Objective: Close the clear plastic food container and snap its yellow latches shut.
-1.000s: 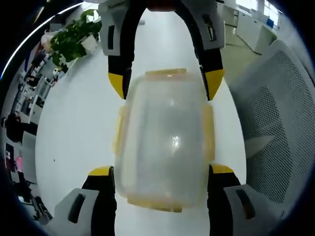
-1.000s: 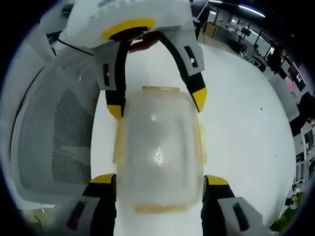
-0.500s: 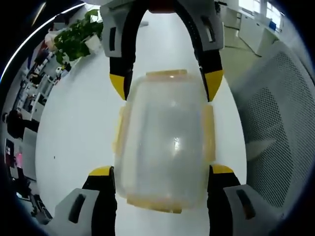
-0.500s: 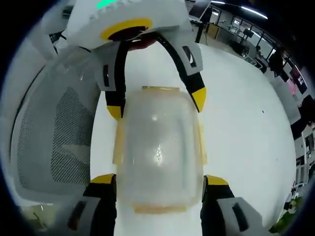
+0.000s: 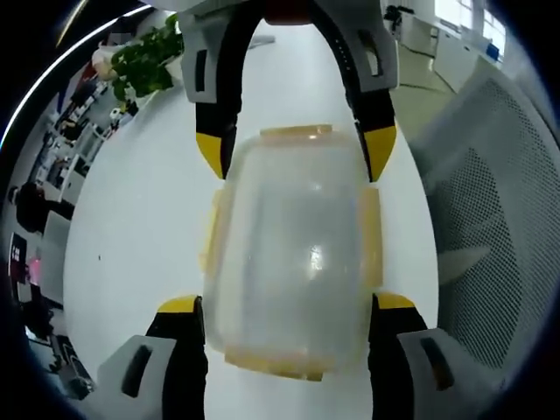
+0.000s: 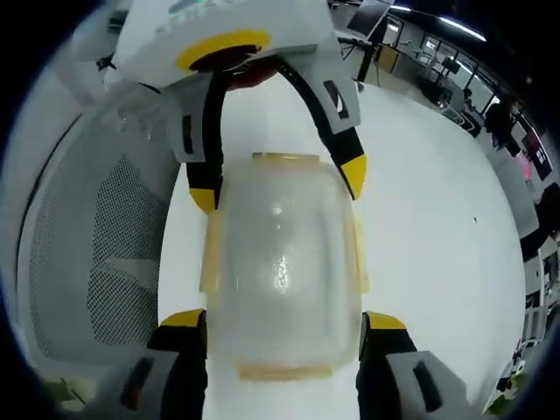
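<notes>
Gripping the near end of the clear plastic food container [image 5: 293, 254], the left hand-held gripper [image 5: 289, 306] has its two yellow-tipped jaws pressed against the container's opposite long sides. The container sits lid-on upon the white bench [image 5: 140, 245], running lengthwise away from the camera. Its yellow latches [image 5: 372, 236] lie flat along the long sides and at both short ends, so far as the cloudy plastic lets one tell. At the far end the right hand-held gripper [image 5: 296, 150] comes in from the top of the left gripper view, its yellow tips touching the container's far corners. Beyond it are a potted green plant [image 5: 144, 61] at the upper left and a grey mesh office chair [image 5: 499, 219] at the right, beside the bench.

From the right gripper view the same hold is seen from the other end: the right hand-held gripper [image 6: 284, 324] clamps the near end of the container [image 6: 282, 262] between its jaws, and the left hand-held gripper [image 6: 278, 182] meets the far corners. The mesh chair [image 6: 96, 254] stands at the left here, the bench [image 6: 429, 236] spreads to the right, and an office with ceiling lights lies in the far background.
</notes>
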